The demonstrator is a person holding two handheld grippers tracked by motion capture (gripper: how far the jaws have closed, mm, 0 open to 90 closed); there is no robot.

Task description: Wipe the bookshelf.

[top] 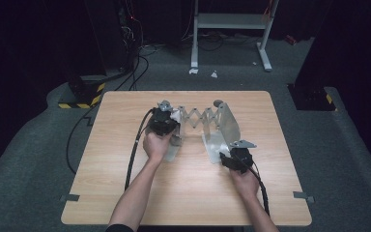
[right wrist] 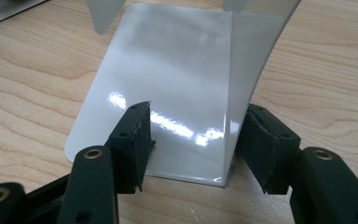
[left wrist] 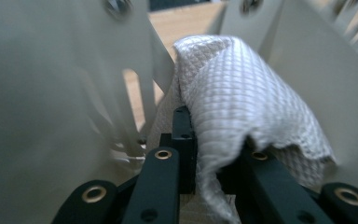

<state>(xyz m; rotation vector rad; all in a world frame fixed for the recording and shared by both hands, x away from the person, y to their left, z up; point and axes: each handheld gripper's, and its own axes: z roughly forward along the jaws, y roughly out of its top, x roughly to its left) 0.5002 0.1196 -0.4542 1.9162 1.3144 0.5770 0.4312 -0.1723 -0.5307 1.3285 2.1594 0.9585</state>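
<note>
Cloth (left wrist: 242, 98): white woven rag with a fine waffle-like grid; bunched and folded; pinched in the left claw and pressed against the left plate of the rack, on the bench left of centre
Left claw (top: 170, 126): black, boxy links with brass-ringed holes; clenched on the cloth, which drapes over and between its jaws; grey three-cornered plate on top; thick black cable trailing down the bench
Rack (top: 200, 118): pale grey sheet metal, smooth and glossy; two bent L-shaped end plates joined by a zigzag scissor lattice of thin flat bars; stands near the middle of the bench
Right plate (right wrist: 177, 93): flat shiny foot lying on the wood, upright wall rising from a sharp fold; rounded corners; bright glare spots
Right claw (right wrist: 193, 140): black jaws with rough, chipped pads; spread apart, one on either side of the plate's fold, neither visibly pressing it
Bench (top: 125, 183): light wood-grain top, rectangular with rounded corners
Floor (top: 29, 159): dark grey carpet
</note>
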